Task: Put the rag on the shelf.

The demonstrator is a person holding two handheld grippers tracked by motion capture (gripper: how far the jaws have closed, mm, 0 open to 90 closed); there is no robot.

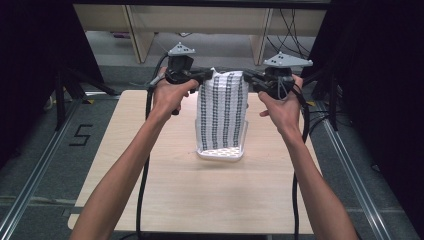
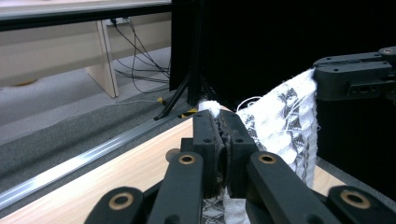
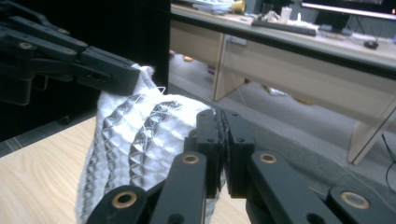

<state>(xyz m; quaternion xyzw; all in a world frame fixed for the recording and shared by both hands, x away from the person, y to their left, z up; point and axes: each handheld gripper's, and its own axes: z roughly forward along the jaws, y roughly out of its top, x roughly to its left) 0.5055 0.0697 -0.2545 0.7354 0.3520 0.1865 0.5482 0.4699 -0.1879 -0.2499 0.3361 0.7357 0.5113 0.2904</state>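
White waffle cloth (image 1: 222, 112) with dark stripes hangs stretched, upright.

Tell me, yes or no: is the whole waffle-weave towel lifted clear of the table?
No. In the high view the towel hangs from both hand-held grippers, but its bottom end is folded on the wooden table.

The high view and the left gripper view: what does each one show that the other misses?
High view: the person's bare forearms, and the lower end of the white waffle-weave cloth with black stripes reaching the pale wooden table.

Left gripper view: a black tripod and loose cables on the grey floor.

Both: the left claw and right claw each pinching an upper corner of the cloth, stretched between them.
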